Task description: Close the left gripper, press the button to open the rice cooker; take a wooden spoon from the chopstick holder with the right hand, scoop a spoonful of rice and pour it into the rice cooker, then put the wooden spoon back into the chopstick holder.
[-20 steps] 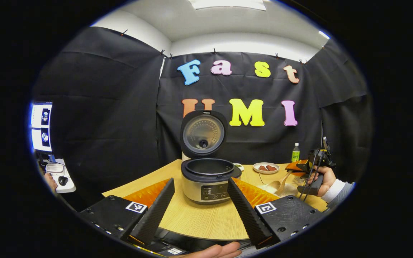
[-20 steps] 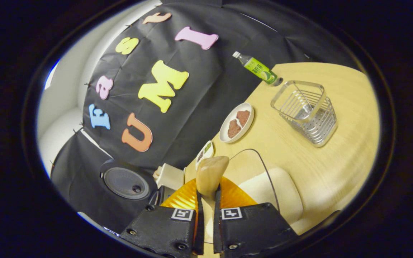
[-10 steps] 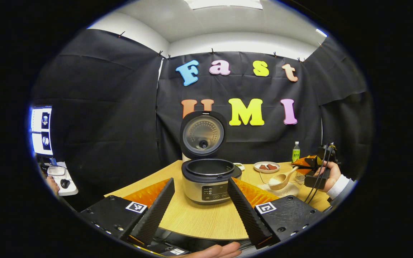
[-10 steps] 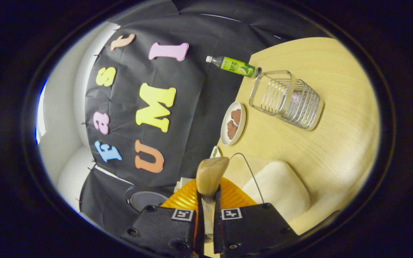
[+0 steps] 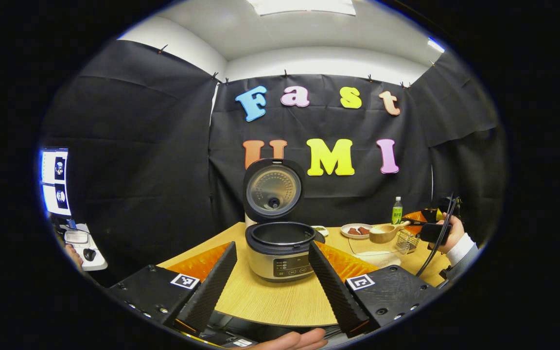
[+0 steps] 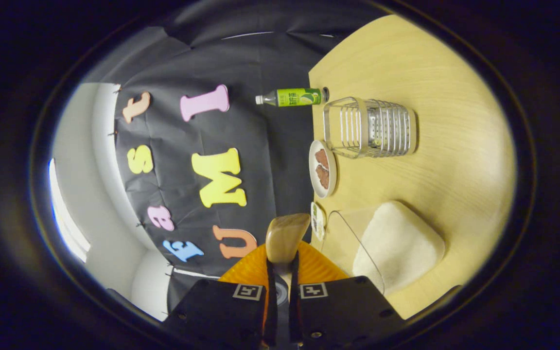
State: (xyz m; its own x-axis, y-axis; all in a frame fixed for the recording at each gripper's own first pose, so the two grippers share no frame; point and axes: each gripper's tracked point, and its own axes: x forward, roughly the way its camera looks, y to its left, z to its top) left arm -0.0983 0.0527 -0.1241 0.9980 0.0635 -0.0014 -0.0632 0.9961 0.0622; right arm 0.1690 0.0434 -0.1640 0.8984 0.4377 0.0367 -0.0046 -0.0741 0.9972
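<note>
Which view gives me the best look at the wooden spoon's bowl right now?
The left gripper view: the wooden spoon shows side-on to the right of the open rice cooker, bowl up, held by the right gripper. The right gripper view shows it end-on, clamped between the fingers, so the bowl's inside is hidden.

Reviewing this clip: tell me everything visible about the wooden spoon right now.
The wooden spoon is pale, smooth-looking wood with a rounded bowl and a short handle. In the left gripper view it is held level above the table, bowl toward the open rice cooker, between the cooker and the wire chopstick holder. The right gripper is shut on its handle. In the right gripper view the bowl juts out just past the fingertips. Whether rice lies in the bowl cannot be told.
</note>
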